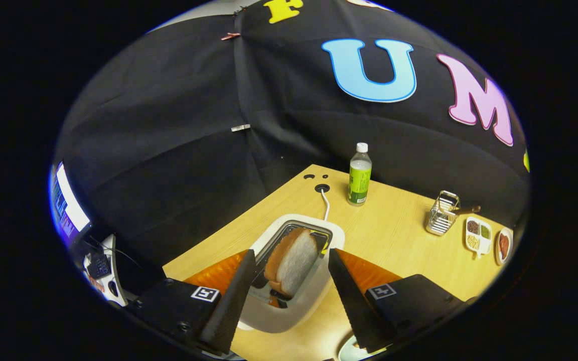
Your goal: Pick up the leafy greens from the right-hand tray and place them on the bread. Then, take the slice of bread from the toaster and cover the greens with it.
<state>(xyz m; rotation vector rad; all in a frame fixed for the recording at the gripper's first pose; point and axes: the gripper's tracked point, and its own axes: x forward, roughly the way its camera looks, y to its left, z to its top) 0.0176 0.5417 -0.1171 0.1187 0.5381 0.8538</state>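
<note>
The gripper (291, 268) hangs released, its fingers flanking the bread slice (291, 260) in the toaster (294, 281). Bread looks soft and light (crushable), so pinch its flat faces gently.

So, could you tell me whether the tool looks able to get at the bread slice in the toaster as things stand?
Probably yes. The tool is open, its fingers straddling the toaster, and the bread slice stands proud of the slot between them with nothing in the way.

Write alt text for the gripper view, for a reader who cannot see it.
The open gripper has its two black ridged fingers either side of a slice of bread standing in a white toaster on a wooden table. Beyond stand a green-labelled plastic bottle and a small wire basket.
</note>
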